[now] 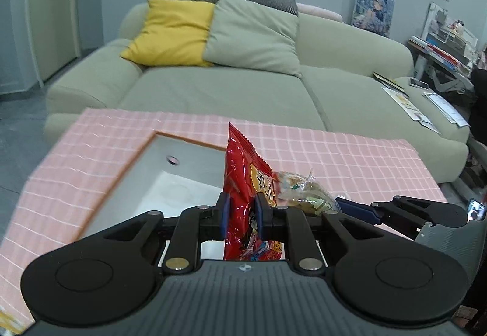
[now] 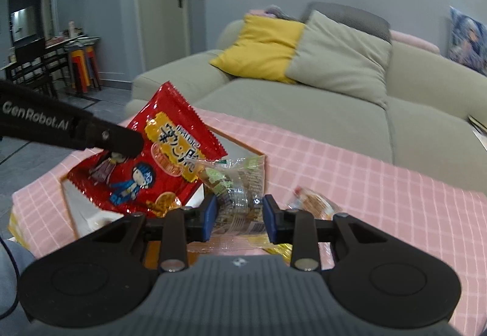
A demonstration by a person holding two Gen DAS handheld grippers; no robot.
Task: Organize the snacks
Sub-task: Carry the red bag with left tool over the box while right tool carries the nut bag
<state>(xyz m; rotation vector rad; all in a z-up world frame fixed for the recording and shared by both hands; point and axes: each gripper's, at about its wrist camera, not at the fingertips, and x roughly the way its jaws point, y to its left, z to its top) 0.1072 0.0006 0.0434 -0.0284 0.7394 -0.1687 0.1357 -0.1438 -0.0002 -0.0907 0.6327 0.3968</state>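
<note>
My left gripper [image 1: 242, 216] is shut on a red snack bag [image 1: 243, 184], which stands upright between the blue pads above a white box [image 1: 146, 181] with an orange rim. The same red snack bag [image 2: 152, 162] shows in the right wrist view, held by the left gripper's black finger [image 2: 121, 143] above the white box [image 2: 74, 208]. My right gripper [image 2: 239, 216] is shut on a clear snack packet [image 2: 237, 187] with green print. In the left wrist view that clear snack packet [image 1: 304, 193] hangs just right of the red bag, with the right gripper's finger [image 1: 359, 209] behind it.
A pink checked cloth [image 1: 350, 159] covers the table. Another small snack packet [image 2: 316, 202] lies on the cloth right of my right gripper, and yellow packets [image 2: 18, 229] lie at the left edge. A pale green sofa [image 1: 243, 92] with cushions stands behind the table.
</note>
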